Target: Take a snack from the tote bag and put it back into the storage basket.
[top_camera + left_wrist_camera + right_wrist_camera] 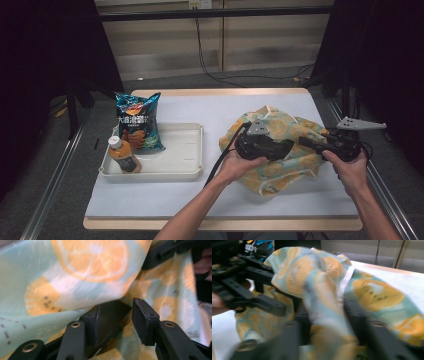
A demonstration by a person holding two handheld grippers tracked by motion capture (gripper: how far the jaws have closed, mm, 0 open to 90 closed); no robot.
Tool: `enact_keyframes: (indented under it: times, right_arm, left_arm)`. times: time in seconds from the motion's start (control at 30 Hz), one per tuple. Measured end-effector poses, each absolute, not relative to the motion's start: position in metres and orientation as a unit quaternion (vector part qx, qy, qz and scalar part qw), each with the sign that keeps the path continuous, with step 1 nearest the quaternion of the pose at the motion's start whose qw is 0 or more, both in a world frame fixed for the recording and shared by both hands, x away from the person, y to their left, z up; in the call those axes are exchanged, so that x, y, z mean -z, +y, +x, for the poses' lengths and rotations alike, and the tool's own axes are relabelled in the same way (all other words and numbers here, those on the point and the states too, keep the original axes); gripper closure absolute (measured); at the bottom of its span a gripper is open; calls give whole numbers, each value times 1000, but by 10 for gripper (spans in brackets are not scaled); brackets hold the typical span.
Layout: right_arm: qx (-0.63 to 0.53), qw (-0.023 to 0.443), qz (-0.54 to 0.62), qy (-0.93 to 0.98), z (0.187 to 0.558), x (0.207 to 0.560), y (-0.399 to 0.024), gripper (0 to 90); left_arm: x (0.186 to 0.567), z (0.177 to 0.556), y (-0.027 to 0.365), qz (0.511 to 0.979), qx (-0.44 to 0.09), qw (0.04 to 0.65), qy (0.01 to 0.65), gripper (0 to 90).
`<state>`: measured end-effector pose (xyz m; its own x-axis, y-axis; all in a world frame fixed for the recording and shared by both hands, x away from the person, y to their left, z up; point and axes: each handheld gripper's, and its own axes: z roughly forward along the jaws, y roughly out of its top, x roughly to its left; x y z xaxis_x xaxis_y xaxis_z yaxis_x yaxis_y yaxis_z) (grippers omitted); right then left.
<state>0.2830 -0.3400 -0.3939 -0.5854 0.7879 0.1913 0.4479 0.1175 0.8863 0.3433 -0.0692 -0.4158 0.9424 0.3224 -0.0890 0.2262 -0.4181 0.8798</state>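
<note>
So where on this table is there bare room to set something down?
The table is bare along its far edge behind the cloth bag, in the strip between the white tray and the bag, and across the near edge. The tray's right half is free; its left holds the chip bag and bottle. The right side is crowded by the bag and both claws.

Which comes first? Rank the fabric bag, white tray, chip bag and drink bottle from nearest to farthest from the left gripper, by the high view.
1. Fabric bag: directly under the left gripper, on the table's right half.
2. White tray: to its left, mid-table.
3. Chip bag: on the tray's far-left part.
4. Drink bottle: at the tray's left edge; nearly tied with the chip bag.
</note>
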Motion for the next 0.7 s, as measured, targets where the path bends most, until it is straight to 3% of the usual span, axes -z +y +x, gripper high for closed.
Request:
enact_keyframes:
  times: [0.1,0.17,0.43,0.7]
  right_arm:
    - [-516,157,413,734,281,394,-336,873]
    - [-518,155,408,736,280,393,-334,895]
    - [-531,121,385,745,275,390,-327,900]
    - [-556,137,359,737,263,364,-321,900]
  left_arm:
    - [424,349,-71,845,-37,506,171,586]
    - [429,351,-73,848,-35,501,171,574]
    - [425,355,-77,838,-49,514,176,521]
    - [410,360,-92,830,-84,531,150,512]
